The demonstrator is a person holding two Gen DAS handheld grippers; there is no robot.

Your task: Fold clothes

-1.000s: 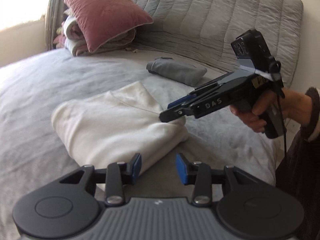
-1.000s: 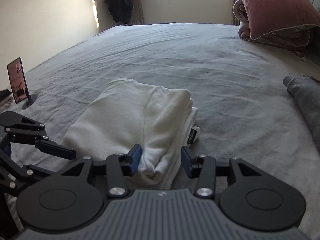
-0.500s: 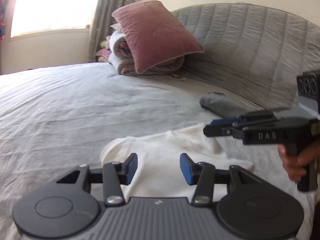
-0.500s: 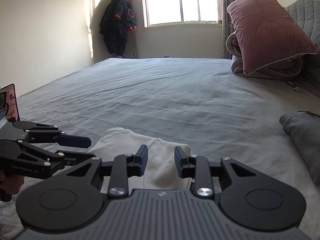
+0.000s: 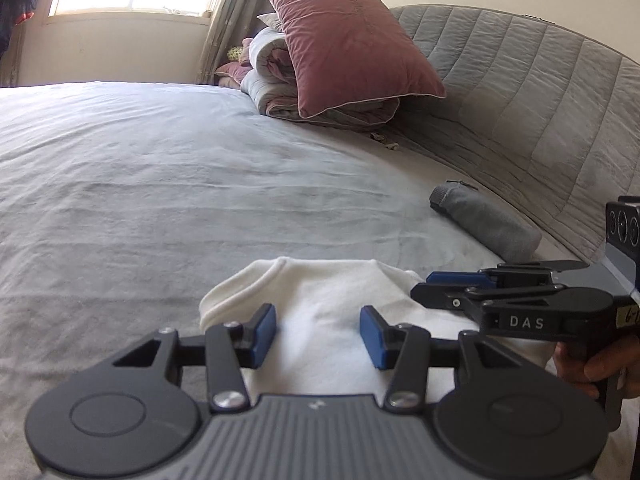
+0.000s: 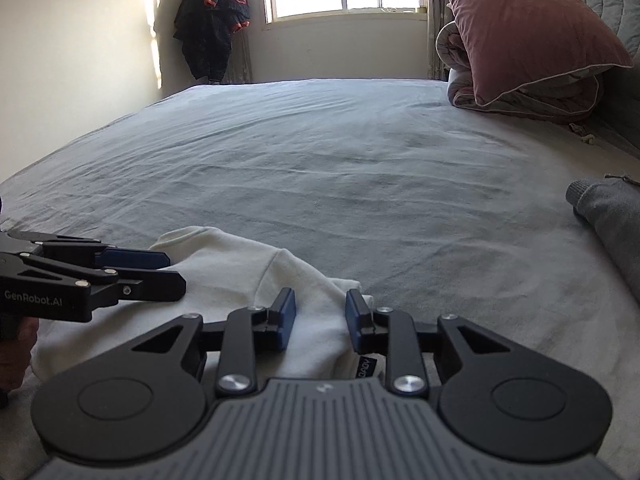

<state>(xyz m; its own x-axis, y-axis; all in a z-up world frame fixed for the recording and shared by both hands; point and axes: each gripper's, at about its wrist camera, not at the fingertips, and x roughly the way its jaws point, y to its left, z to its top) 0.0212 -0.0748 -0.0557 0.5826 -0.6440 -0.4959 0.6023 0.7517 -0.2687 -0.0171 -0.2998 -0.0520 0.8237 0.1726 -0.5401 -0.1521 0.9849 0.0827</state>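
Now the left gripper (image 5: pixel 318 336) hangs over the folded white cotton garment (image 5: pixel 332 300), its blue pads standing apart with nothing pinched. Beside it the right gripper (image 6: pixel 320 318) has just been closing, a bunched ridge of that cloth lying between its pads, not visibly squeezed. The garment rests at the near edge of the wide grey bedsheet (image 6: pixel 320 152); a rolled grey garment (image 5: pixel 484 220) lies well apart by the quilted headboard (image 5: pixel 520 92)

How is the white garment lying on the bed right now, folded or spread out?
Folded: the white garment is a compact bundle with doubled layers on the bed.
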